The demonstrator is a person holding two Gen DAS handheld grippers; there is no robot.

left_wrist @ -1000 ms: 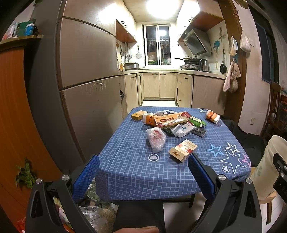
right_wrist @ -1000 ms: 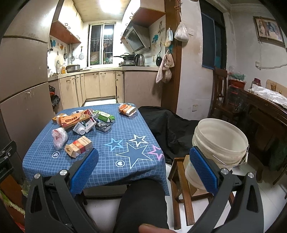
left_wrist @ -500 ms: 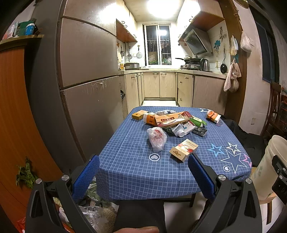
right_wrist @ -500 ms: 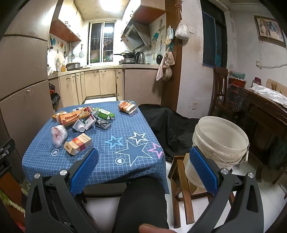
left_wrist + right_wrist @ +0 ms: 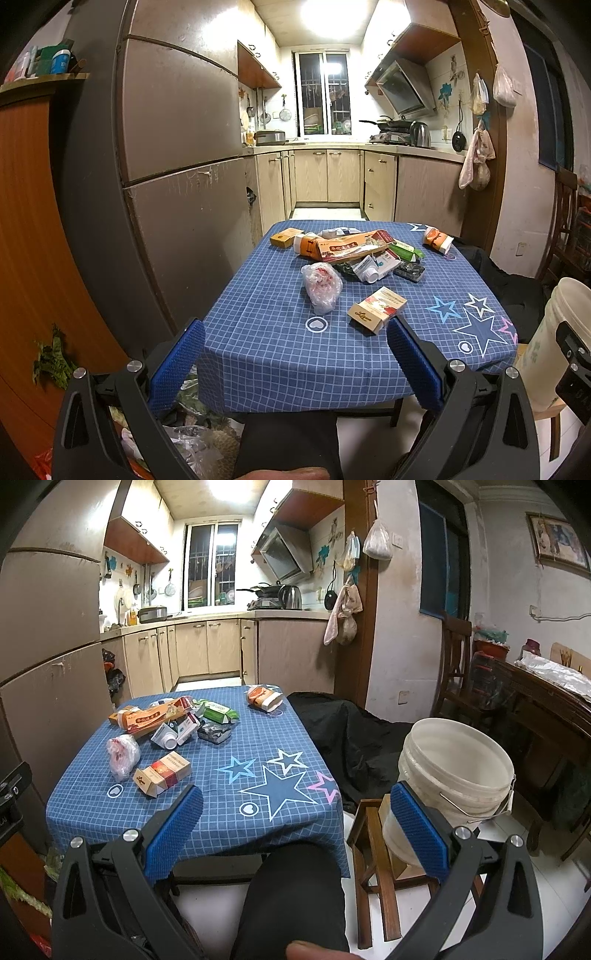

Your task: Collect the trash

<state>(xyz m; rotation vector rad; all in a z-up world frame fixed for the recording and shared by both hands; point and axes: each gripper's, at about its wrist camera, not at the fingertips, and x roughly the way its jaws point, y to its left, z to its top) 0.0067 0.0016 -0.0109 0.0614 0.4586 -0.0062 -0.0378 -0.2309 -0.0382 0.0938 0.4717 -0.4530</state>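
Observation:
Trash lies on a table with a blue checked cloth (image 5: pixel 266 332): a crumpled clear plastic bag (image 5: pixel 321 282), a tan and red carton (image 5: pixel 376 309), a long orange box (image 5: pixel 341 246), a white bottle (image 5: pixel 371 271), a green packet (image 5: pixel 406 251) and an orange cup (image 5: pixel 436 238). The same items show in the right wrist view, with the carton (image 5: pixel 162 773) nearest. My left gripper (image 5: pixel 295 332) is open and empty, short of the table's near edge. My right gripper (image 5: pixel 295 797) is open and empty, between the table and a white bucket (image 5: pixel 454 771).
The bucket stands on a wooden stool (image 5: pixel 369 834) right of the table. A large fridge (image 5: pixel 177 177) is to the left. Black fabric (image 5: pixel 351 738) lies behind the table's right side. A wooden chair (image 5: pixel 458 672) and a sideboard (image 5: pixel 546 709) are at the right. My knee (image 5: pixel 295 886) is below.
Both grippers have shifted slightly; the views have drifted a little toward the table. Nothing on the table has moved, and both grippers stay open.

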